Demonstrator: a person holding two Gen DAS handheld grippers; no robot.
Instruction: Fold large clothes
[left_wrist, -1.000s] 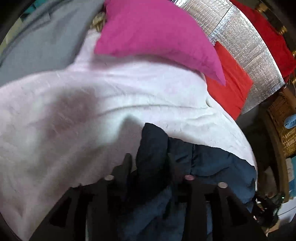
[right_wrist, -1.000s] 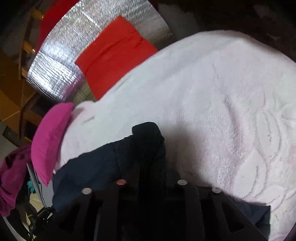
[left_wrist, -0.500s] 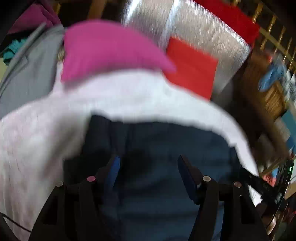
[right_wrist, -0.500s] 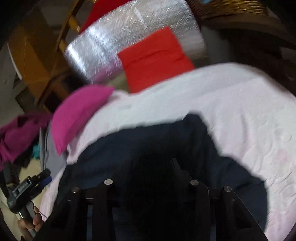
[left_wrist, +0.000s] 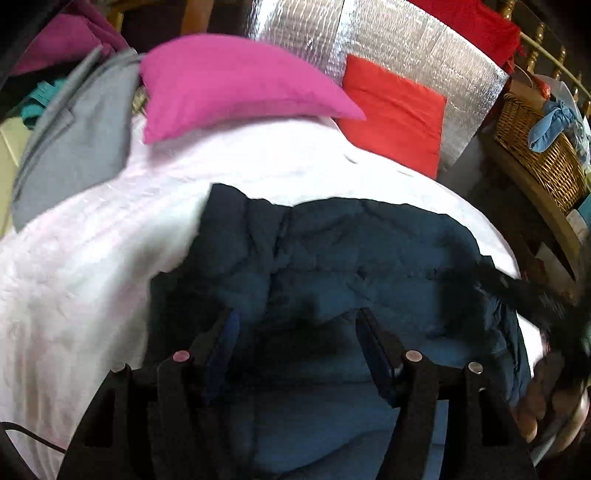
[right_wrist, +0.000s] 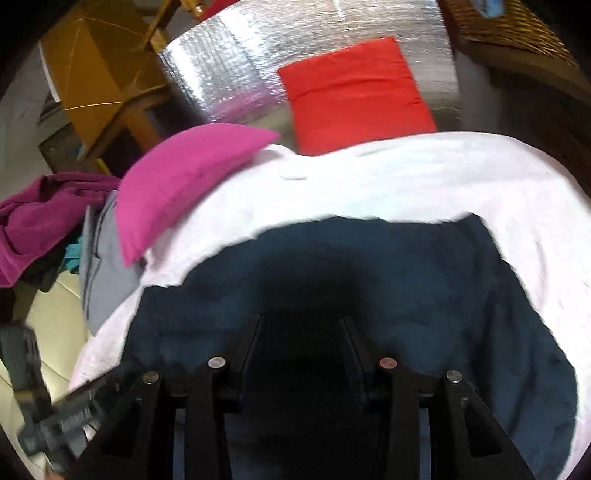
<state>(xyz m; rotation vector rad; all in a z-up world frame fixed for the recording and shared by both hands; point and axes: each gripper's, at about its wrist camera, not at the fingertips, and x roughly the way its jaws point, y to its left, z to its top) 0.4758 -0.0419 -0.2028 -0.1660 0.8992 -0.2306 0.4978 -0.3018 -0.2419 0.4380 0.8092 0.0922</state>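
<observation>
A dark navy puffy jacket (left_wrist: 332, 258) lies spread on a white fluffy blanket (left_wrist: 92, 258). It also fills the lower middle of the right wrist view (right_wrist: 369, 266). My left gripper (left_wrist: 297, 325) is open just above the jacket's near part, with nothing between its fingers. My right gripper (right_wrist: 301, 325) is open above the jacket too, and its fingers are empty. The other gripper shows at the right edge of the left wrist view (left_wrist: 546, 310) and at the lower left of the right wrist view (right_wrist: 40, 406).
A pink pillow (left_wrist: 229, 85) and a red cushion (left_wrist: 395, 110) lie at the blanket's far edge, before a silver foil panel (left_wrist: 406, 40). Grey cloth (left_wrist: 77, 136) lies left. A wicker basket (left_wrist: 535, 147) stands right. Magenta clothes (right_wrist: 44, 214) pile at the left.
Both grippers let go of the jacket, opened and pulled back. The jacket, bunched in the jaws before, now lies spread flat on the blanket.
</observation>
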